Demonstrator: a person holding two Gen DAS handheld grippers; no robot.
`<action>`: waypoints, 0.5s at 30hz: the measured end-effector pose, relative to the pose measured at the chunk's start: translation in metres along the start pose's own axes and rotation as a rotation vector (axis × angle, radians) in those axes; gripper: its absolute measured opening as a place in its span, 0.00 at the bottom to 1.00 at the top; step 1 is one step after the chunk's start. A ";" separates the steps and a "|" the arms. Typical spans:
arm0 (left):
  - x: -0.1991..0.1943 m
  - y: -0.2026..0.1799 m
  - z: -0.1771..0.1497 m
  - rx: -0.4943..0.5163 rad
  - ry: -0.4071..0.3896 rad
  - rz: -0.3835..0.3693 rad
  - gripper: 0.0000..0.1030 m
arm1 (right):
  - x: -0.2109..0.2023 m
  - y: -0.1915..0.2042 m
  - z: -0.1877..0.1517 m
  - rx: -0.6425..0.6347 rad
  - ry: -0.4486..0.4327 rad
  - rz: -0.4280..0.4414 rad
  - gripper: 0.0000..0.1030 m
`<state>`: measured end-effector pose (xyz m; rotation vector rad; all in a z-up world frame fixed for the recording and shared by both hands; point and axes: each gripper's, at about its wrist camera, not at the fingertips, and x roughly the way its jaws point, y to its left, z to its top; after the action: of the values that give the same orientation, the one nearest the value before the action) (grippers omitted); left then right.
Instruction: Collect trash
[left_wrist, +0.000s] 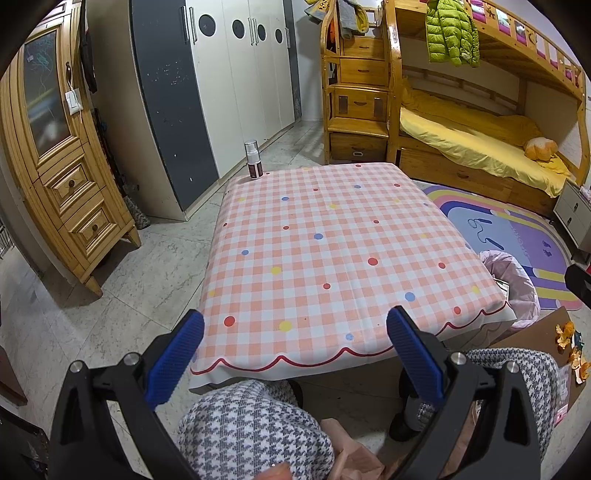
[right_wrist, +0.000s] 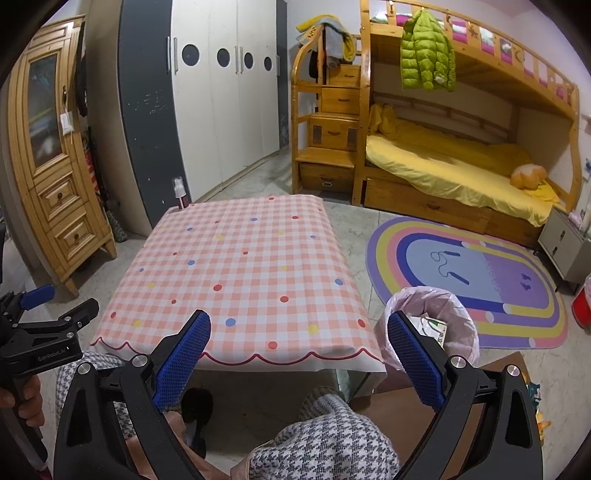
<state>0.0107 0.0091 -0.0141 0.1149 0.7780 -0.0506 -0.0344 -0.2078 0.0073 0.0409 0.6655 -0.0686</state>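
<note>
Both claws gape wide and hold nothing: the left claw and right claw hover at the table's near edge. Just right of the right claw stands the pink-lined bin, paper inside. Orange peels lie on cardboard far right of the left claw. A spray bottle stands at the table's far left corner.

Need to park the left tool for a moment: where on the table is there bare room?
Nearly the whole checked tablecloth is bare, from the scalloped near edge back to the spray bottle at the far left corner. It is crowded off the right side, by the pink-lined bin and peels on cardboard.
</note>
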 end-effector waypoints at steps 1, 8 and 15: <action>-0.001 0.000 0.000 0.000 -0.002 0.000 0.93 | 0.000 0.000 0.000 0.001 0.000 -0.001 0.93; -0.002 0.001 0.001 0.001 -0.010 0.004 0.93 | 0.000 0.001 0.000 0.001 -0.002 -0.003 0.93; -0.004 0.000 0.001 0.005 -0.011 0.008 0.93 | -0.001 0.001 0.000 0.003 0.000 -0.006 0.93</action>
<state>0.0088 0.0094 -0.0110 0.1220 0.7661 -0.0453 -0.0350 -0.2066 0.0074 0.0418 0.6651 -0.0751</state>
